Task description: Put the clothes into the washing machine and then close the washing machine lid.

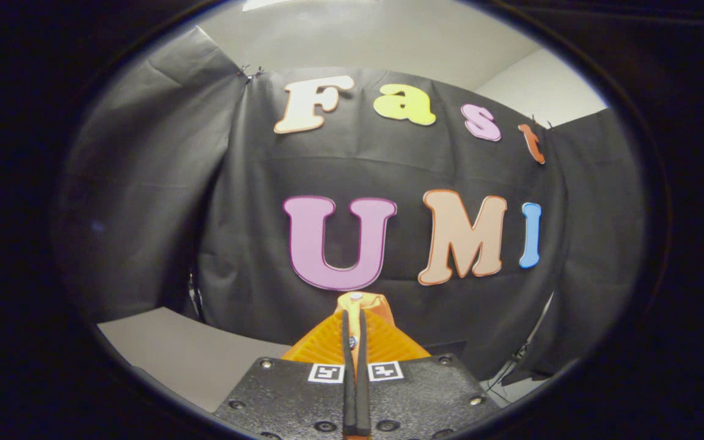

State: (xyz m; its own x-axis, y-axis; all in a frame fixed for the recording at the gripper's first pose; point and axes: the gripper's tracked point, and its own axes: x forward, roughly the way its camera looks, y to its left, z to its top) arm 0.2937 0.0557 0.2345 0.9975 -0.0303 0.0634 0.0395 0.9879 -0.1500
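Item one, nearest: the gripper (355,342), its two fingers pressed flat together along their whole length, nothing between them and nothing caught at the tips; the seam between the pads runs straight up the middle. Two small square marker tags (356,371) sit on the gripper's body, one either side of that seam. Item two, just beyond the gripper and to its left: a pale tabletop (187,357), of which a bare wedge shows, running back from the gripper toward the cloth. Item three, beyond the fingertips: the booth's wall (254,244), black cloth hung in loose panels, standing directly ahead of the gripper and wrapping round to both sides of it. Item four, farthest, above the cloth: a light wall and ceiling (376,43). Task goods: the clothes and the washing machine cannot be placed from here; the gripper is tilted up at the cloth, so whatever stands lower on the table sits below its line of sight. Progress, as a judgement only: with the fingers closed on nothing and pointed away from any work, this reads either as the very start or the very end of the job, and the view gives no means of settling which. Whether clothes are loaded and whether the lid is down cannot be told.
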